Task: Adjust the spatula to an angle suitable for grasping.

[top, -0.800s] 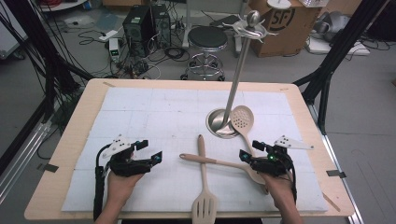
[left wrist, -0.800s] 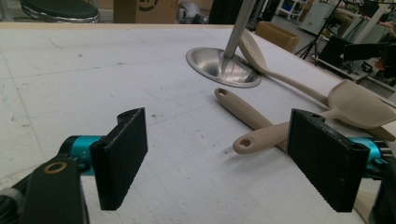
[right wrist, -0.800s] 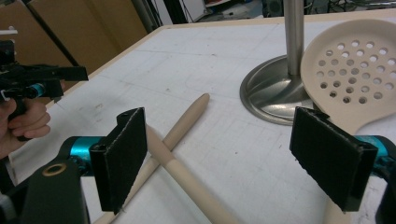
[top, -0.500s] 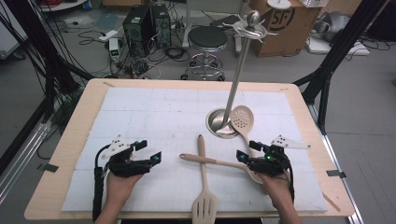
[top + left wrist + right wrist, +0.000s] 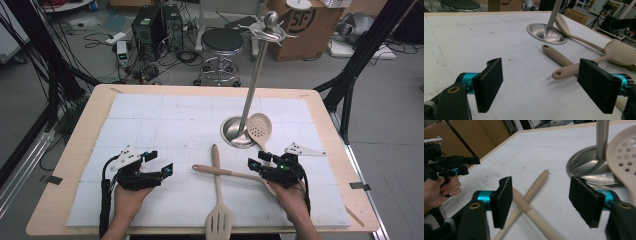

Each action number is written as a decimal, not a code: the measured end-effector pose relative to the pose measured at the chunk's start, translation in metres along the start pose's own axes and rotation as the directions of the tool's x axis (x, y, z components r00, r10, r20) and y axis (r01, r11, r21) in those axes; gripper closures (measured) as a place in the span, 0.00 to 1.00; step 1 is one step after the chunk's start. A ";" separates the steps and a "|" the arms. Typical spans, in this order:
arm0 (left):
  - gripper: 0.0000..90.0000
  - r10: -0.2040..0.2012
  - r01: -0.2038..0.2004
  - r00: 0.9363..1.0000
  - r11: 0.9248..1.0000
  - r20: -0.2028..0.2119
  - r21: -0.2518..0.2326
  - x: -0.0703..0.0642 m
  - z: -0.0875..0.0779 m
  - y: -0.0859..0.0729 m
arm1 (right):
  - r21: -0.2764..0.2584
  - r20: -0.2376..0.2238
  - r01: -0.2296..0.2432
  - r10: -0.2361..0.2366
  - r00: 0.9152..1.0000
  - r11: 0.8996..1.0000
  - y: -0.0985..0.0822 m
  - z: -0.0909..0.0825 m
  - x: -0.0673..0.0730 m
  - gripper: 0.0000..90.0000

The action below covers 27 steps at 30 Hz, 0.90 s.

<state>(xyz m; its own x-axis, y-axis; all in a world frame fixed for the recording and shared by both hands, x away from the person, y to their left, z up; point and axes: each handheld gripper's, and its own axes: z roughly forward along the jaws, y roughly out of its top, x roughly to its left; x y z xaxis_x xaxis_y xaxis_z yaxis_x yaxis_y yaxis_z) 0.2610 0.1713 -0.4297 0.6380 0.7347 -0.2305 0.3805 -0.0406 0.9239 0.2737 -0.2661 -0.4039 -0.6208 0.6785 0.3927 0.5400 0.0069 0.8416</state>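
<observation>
Spoon (image 5: 227, 173) lay crossed over spatula (image 5: 218, 200); right gripper (image 5: 256, 165) at its 3 o'clock end, level, jaws open and empty. Left gripper (image 5: 167, 169) open too. Spoon bowl hidden under right hand (image 5: 292, 197).

Stand base (image 5: 235, 131) glossy metal; spoon handles (image 5: 534, 187) matt beige; mat (image 5: 165, 125) rough white.

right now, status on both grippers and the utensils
Left gripper open, empty. Right gripper open over crossed spoon handle and slotted spatula. Skimmer leans on stand base.
</observation>
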 end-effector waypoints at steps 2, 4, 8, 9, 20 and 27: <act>0.24 -0.002 0.002 1.000 1.000 0.002 -0.002 -0.001 0.000 0.000 | 0.005 -0.002 -0.012 0.012 1.000 1.000 0.001 0.001 0.000 0.44; 0.24 -0.003 0.003 1.000 1.000 0.004 -0.002 -0.001 0.000 0.000 | 0.001 -0.006 -0.015 0.015 1.000 1.000 0.002 0.001 0.001 0.46; 0.24 0.007 -0.007 1.000 1.000 0.009 0.006 -0.001 0.001 0.000 | 0.000 -0.016 -0.016 0.016 1.000 1.000 0.002 0.001 0.001 0.56; 0.24 0.005 -0.005 1.000 1.000 0.011 0.007 -0.002 0.002 0.000 | 0.001 -0.015 -0.018 0.018 1.000 1.000 0.002 0.001 0.002 0.58; 0.24 0.007 -0.007 1.000 1.000 0.009 0.008 -0.002 0.002 0.000 | 0.050 -0.074 -0.007 0.011 0.997 0.999 0.001 0.011 0.008 0.93; 0.25 0.004 -0.004 1.000 1.000 0.012 0.018 -0.002 0.005 -0.002 | 0.100 -0.139 -0.010 0.024 0.990 0.995 -0.002 0.023 0.015 0.99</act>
<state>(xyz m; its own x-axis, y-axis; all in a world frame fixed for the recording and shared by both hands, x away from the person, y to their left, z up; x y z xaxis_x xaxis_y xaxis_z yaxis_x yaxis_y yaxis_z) 0.2621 0.1670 -0.4325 0.6474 0.7265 -0.2303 0.3899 -0.0561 0.9192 0.2765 -0.2386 -0.4078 -0.6809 0.5695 0.4604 0.6001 0.0737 0.7965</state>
